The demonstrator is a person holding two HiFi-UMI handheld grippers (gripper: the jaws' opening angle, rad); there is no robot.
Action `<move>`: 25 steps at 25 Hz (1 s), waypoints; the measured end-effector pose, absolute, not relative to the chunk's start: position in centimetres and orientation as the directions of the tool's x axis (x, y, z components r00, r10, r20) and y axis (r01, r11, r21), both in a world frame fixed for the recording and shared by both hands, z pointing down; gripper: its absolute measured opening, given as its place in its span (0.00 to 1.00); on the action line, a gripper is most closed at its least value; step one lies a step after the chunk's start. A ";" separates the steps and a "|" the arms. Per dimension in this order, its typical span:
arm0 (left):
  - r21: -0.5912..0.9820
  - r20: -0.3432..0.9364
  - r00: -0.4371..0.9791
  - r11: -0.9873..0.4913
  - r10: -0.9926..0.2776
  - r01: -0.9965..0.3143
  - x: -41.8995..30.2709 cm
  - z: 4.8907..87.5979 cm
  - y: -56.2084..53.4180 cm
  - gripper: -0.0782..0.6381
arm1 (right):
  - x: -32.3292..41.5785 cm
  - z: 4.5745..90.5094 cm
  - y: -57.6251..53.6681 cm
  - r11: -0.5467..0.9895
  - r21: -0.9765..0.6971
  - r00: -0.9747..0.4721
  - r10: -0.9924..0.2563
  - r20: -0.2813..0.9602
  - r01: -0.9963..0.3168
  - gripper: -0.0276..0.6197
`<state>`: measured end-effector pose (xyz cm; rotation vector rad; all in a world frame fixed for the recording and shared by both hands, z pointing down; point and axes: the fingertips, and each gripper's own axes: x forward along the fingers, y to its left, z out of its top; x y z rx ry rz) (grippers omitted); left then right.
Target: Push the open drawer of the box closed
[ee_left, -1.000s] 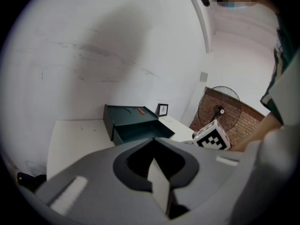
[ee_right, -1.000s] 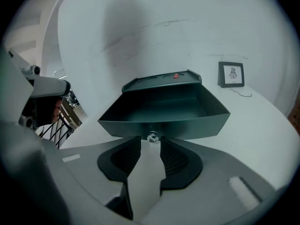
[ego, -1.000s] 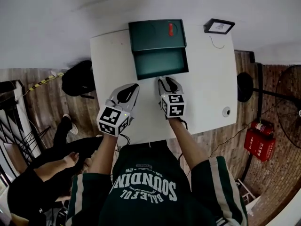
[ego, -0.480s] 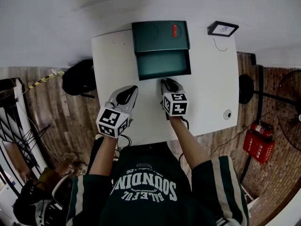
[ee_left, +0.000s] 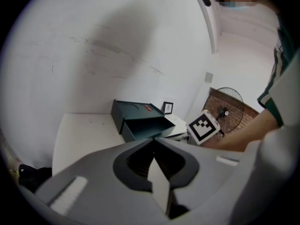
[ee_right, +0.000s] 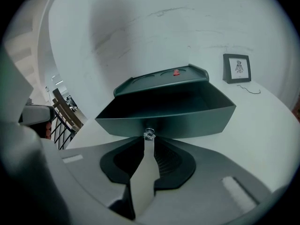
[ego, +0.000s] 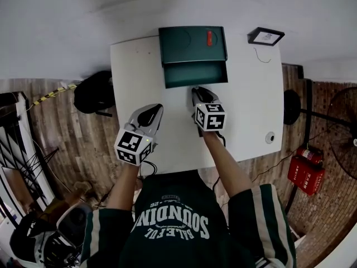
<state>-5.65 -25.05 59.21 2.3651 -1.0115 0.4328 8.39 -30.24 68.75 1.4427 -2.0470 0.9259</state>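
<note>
With the jaws of your right gripper (ego: 198,91) just closed on the drawer (ee_right: 164,114) knob (ee_right: 149,134), push squarely toward the box (ego: 192,43); your left gripper (ee_left: 153,142) sits clenched, empty.

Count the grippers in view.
2. The left gripper hangs over the table, near-left of the drawer. The right gripper, fingers just closed round the knob, is at the drawer's front. None hidden.

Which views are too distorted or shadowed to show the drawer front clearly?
Head view: even light, sharp, drawer clear, edges bowed. Right gripper view: heavy fisheye, dark corners, soft shadow on the wall, yet drawer front and knob sharp. Left gripper view: fisheye, box small but sharp.
</note>
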 end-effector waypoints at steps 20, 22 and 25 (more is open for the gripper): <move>0.354 0.475 0.654 -0.553 -0.589 -0.755 -7.8 59.8 -25.2 0.18 | 7.8 68.8 -36.5 0.181 -0.254 -0.309 -0.656 0.689 -0.950 0.15; 0.356 0.477 0.653 -0.550 -0.588 -0.756 -7.9 59.9 -25.2 0.18 | 7.9 68.7 -36.9 0.178 -0.254 -0.308 -0.659 0.686 -0.950 0.15; 0.358 0.477 0.652 -0.547 -0.590 -0.757 -8.1 59.9 -25.2 0.18 | 8.0 68.5 -37.6 0.180 -0.252 -0.307 -0.662 0.684 -0.951 0.15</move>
